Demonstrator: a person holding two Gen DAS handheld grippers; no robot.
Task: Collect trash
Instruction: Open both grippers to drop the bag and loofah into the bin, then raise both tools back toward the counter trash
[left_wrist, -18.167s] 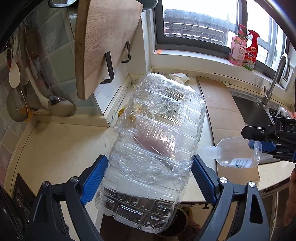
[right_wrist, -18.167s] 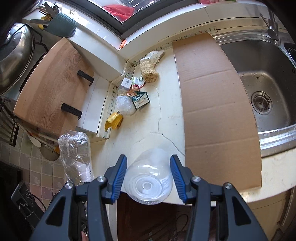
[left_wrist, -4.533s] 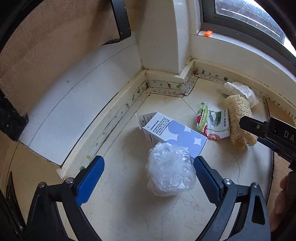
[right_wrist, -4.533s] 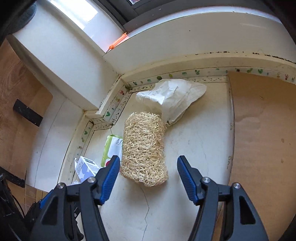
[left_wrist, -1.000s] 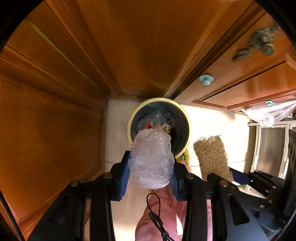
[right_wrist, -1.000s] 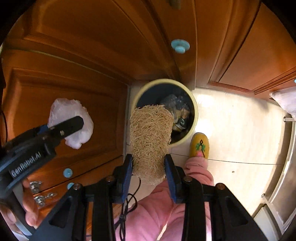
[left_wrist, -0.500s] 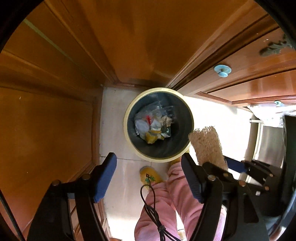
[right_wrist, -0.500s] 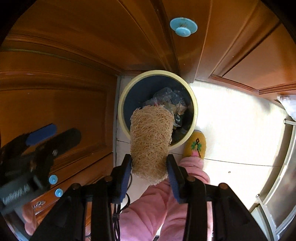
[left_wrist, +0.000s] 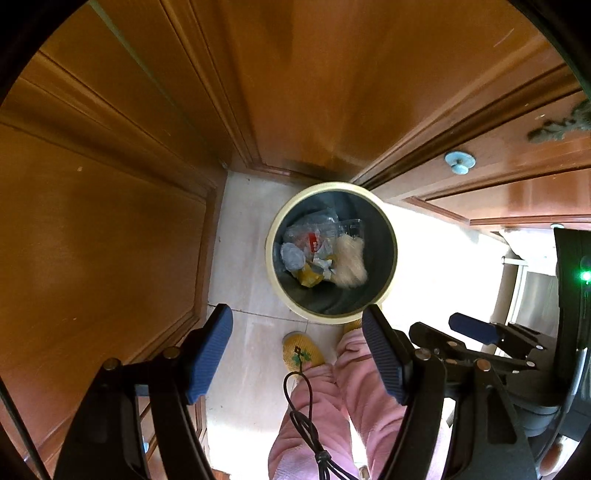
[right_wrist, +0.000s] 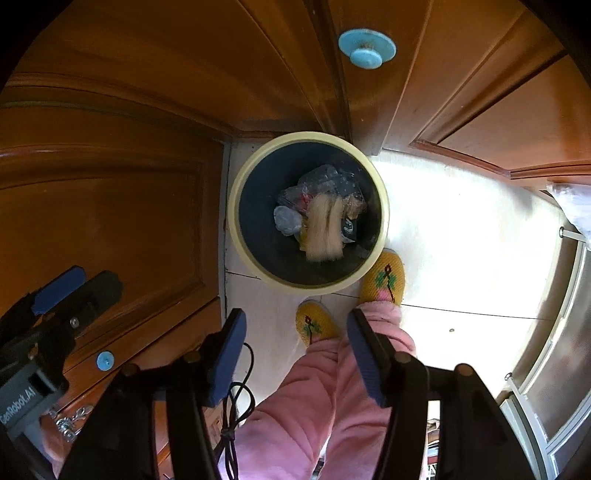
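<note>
Left wrist view looks straight down at a pale tiled floor (left_wrist: 255, 266) hemmed in by glossy brown wooden cabinet doors (left_wrist: 92, 240). A round bin (left_wrist: 275, 280) with a cream rim stands in the corner where the doors meet. Inside lie clear plastic wrappers, a yellow scrap and the blurred straw-coloured loofah sponge (left_wrist: 349, 262) — free of both tongs. The left gripper (left_wrist: 297, 354) hangs spread wide with nothing between its blue pads. The right gripper (right_wrist: 295, 354) has just been opening, and its jaws too are empty — pink trouser legs (right_wrist: 325, 398) and yellow slippers (right_wrist: 384, 277) show beneath, beside the bin.
</note>
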